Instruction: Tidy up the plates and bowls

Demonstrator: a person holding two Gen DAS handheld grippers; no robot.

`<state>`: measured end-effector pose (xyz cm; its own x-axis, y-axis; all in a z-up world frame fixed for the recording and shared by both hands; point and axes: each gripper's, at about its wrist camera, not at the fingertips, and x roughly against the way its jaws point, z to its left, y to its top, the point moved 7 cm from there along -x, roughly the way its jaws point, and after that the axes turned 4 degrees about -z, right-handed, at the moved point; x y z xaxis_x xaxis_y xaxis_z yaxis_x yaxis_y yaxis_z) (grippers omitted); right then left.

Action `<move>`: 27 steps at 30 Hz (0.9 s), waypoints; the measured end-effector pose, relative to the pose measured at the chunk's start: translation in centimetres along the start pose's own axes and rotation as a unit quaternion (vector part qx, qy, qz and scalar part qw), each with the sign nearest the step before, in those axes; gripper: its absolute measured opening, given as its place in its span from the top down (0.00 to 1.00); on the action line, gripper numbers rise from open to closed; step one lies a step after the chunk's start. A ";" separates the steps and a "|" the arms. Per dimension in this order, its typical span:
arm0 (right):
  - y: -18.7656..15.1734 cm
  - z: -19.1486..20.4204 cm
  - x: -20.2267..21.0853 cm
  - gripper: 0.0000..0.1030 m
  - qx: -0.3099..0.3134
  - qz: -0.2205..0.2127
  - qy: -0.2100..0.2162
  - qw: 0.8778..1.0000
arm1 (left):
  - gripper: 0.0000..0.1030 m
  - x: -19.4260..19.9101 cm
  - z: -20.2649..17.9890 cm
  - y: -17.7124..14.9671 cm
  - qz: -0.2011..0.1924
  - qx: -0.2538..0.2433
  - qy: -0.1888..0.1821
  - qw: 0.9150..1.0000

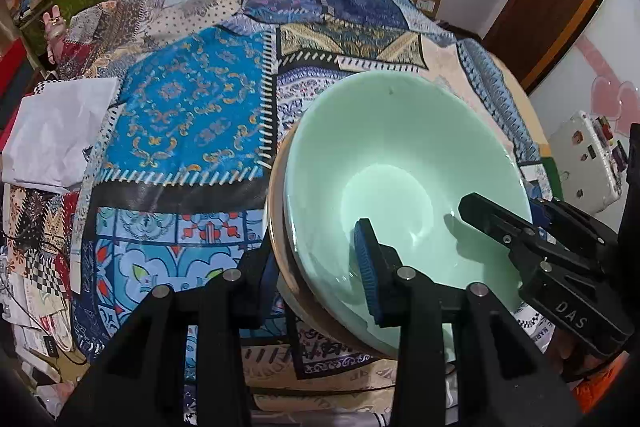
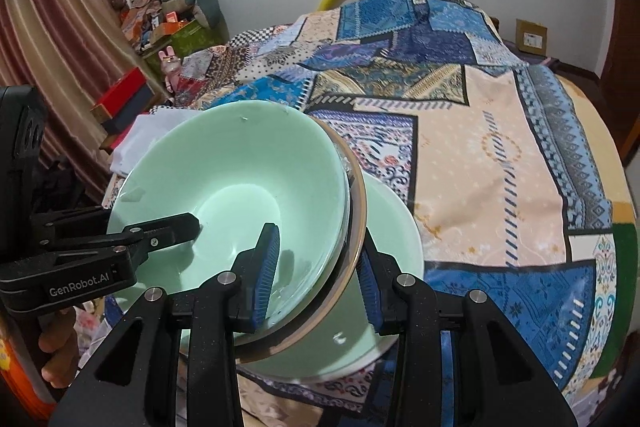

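My left gripper [image 1: 320,279] and right gripper [image 2: 316,275] each clamp the bowl stack [image 2: 240,187] rim; glazed, slippery, breakable, heavy, so I hold opposite edges.

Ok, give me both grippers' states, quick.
Left gripper: shut on the green bowl stack's rim.
Right gripper: shut on the opposite rim.

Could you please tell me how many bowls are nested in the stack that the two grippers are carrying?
3 at least: the mint bowl on top, a brown-rimmed bowl under it, and a green bowl at the bottom. More may be hidden between.
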<state>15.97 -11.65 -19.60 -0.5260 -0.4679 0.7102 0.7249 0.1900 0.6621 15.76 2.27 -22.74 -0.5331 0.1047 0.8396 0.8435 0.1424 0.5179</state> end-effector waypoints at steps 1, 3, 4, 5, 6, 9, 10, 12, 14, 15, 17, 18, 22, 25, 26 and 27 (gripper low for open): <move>-0.2 -0.2 -0.1 0.67 -0.002 0.003 -0.001 1.000 | 0.65 -0.3 -0.1 -0.1 0.003 0.000 0.000 1.000; -0.5 -0.6 -0.4 0.66 -0.008 0.008 -0.002 1.000 | 0.65 -1.1 -0.3 -0.3 0.011 -0.001 0.001 1.000; -0.7 -0.9 -0.6 0.66 -0.010 0.010 -0.001 1.000 | 0.65 -1.5 -0.4 -0.4 0.015 -0.002 0.001 1.000; -0.9 -1.2 -0.8 0.66 -0.013 0.014 -0.001 1.000 | 0.65 -1.9 -0.5 -0.5 0.018 -0.003 0.002 1.000; -1.1 -1.3 -1.1 0.66 -0.015 0.017 -0.001 1.000 | 0.65 -2.2 -0.5 -0.6 0.023 -0.003 0.002 1.000; -1.7 -1.8 -1.9 0.66 -0.019 0.025 0.000 1.000 | 0.65 -2.9 -0.6 -0.9 0.024 -0.009 0.006 1.000; -1.7 -1.9 -1.8 0.66 -0.018 0.021 -0.001 1.000 | 0.65 -2.9 -0.6 -0.8 0.023 -0.010 0.006 1.000; -1.6 -1.9 -1.8 0.66 -0.018 0.018 0.000 1.000 | 0.65 -2.9 -0.5 -0.7 0.025 -0.004 0.002 1.000; -1.6 -2.0 -1.8 0.66 -0.023 0.016 0.004 1.000 | 0.65 -2.9 -0.4 -0.7 0.027 0.000 -0.005 1.000; -1.6 -2.0 -1.7 0.66 -0.023 0.014 0.006 1.000 | 0.65 -2.9 -0.3 -0.7 0.027 0.001 -0.008 1.000; -1.8 -1.9 -1.6 0.64 -0.019 0.012 0.009 1.000 | 0.65 -2.9 -0.3 -0.7 0.027 0.001 -0.011 1.000; -1.9 -1.8 -1.6 0.64 -0.019 0.012 0.010 1.000 | 0.65 -2.9 -0.3 -0.7 0.027 0.000 -0.012 1.000; -1.8 -2.1 -1.2 0.63 -0.024 0.012 0.015 1.000 | 0.63 -2.4 -0.1 -0.6 0.020 0.005 -0.010 1.000; -1.6 -2.9 -0.2 0.61 -0.030 0.000 -0.001 1.000 | 0.61 -0.9 0.2 -0.2 0.003 0.009 -0.004 1.000; -1.5 -3.1 0.3 0.61 -0.033 -0.002 -0.003 0.999 | 0.61 -0.3 0.2 -0.1 -0.004 0.008 -0.002 1.000; -1.3 -3.4 1.0 0.60 -0.039 -0.008 -0.005 0.999 | 0.60 0.6 0.3 0.2 -0.018 0.007 0.001 1.000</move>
<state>16.03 -15.34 -20.53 -0.5423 -0.4612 0.7023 0.7482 0.1153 0.6534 15.55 2.62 -22.14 -0.5625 0.0980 0.8210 0.8231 0.1601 0.5449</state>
